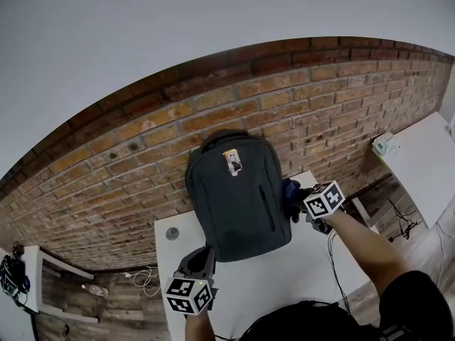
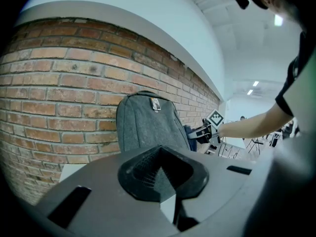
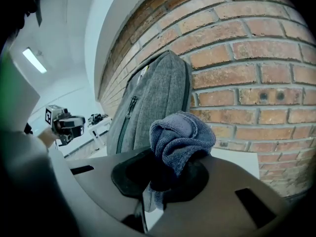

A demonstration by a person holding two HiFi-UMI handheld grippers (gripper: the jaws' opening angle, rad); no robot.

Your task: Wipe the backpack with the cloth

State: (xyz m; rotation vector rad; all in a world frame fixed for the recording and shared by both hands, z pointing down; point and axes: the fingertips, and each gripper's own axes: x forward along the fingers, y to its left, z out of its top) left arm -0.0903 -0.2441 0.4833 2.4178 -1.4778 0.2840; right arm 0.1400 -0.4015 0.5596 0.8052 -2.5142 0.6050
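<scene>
A dark grey backpack [image 1: 238,197] stands upright on the white table [image 1: 298,275], leaning against the brick wall. My right gripper [image 1: 300,203] is at the backpack's right side, shut on a bunched blue cloth [image 1: 290,190]. In the right gripper view the cloth [image 3: 180,139] bulges out of the right gripper [image 3: 160,177], with the backpack [image 3: 153,102] just to its left. My left gripper [image 1: 201,256] hovers by the backpack's lower left corner, shut and holding nothing. In the left gripper view the left gripper [image 2: 160,169] faces the backpack [image 2: 148,127].
A brick wall [image 1: 142,162] runs behind the table. A small round disc [image 1: 172,233] is on the table's left corner. Another white table [image 1: 419,162] stands to the right. Cables [image 1: 146,279] lie on the floor at left, near a low shelf [image 1: 28,283].
</scene>
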